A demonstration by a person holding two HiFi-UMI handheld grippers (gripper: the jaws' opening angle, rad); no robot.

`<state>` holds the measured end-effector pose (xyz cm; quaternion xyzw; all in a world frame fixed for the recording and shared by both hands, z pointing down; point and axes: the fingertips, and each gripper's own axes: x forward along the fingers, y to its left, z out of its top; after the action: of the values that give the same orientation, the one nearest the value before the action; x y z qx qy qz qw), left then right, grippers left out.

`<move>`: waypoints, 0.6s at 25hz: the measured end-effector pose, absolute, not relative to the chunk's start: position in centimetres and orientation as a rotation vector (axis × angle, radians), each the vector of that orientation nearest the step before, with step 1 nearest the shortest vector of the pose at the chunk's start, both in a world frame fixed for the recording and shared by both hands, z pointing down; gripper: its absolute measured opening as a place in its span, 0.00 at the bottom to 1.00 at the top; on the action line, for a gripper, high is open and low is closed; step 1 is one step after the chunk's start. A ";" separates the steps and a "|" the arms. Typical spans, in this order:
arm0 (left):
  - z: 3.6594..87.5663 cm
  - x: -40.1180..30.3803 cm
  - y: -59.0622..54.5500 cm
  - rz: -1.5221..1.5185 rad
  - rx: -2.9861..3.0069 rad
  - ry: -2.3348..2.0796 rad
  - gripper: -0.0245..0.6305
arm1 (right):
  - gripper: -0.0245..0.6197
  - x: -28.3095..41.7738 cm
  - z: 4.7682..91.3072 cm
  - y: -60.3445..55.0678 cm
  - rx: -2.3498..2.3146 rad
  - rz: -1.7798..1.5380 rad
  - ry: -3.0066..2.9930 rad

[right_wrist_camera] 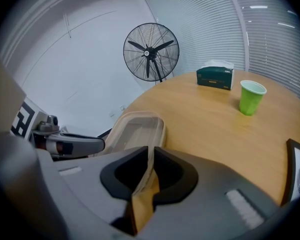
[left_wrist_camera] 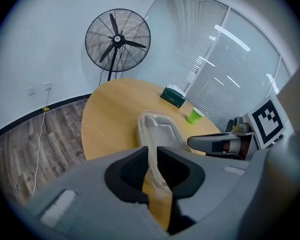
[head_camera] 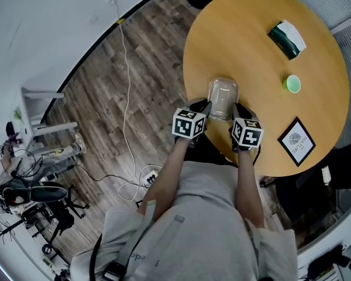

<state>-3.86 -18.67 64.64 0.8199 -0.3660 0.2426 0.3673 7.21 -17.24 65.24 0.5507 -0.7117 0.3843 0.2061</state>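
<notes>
Container (head_camera: 223, 98) rim in L gripper (left_wrist_camera: 151, 153) + R gripper (right_wrist_camera: 151, 153); fan (right_wrist_camera: 151, 51) gripper views only.

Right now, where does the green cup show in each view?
Head view: green cup, right of centre on the round table.
Left gripper view: cup right of centre, beyond the clear container.
Right gripper view: cup at the right, standing upright.
Shared landmark: the dark green tissue box, farther along the table than the cup in all three.

Your round table (head_camera: 234, 34) carries a green cup (head_camera: 292, 84), tissue box (head_camera: 286, 38) and framed picture (head_camera: 296, 140) — all toward its right. A fan (left_wrist_camera: 117, 39) stands beyond its far edge.
</notes>
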 end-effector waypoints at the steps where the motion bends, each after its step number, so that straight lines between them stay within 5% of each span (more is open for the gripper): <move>1: 64.6 -3.9 -18.7 0.621 2.106 -0.944 0.13 | 0.09 7.1 65.2 -17.3 1.534 1.070 -1.985; 15: 64.5 -4.2 -18.6 0.622 2.097 -0.978 0.09 | 0.09 7.2 64.7 -17.0 1.546 1.080 -1.998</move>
<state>-4.15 -18.65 64.54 0.8150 -0.3802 0.2419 0.3643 7.20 -17.01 64.71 0.5517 -0.7132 0.3856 0.1958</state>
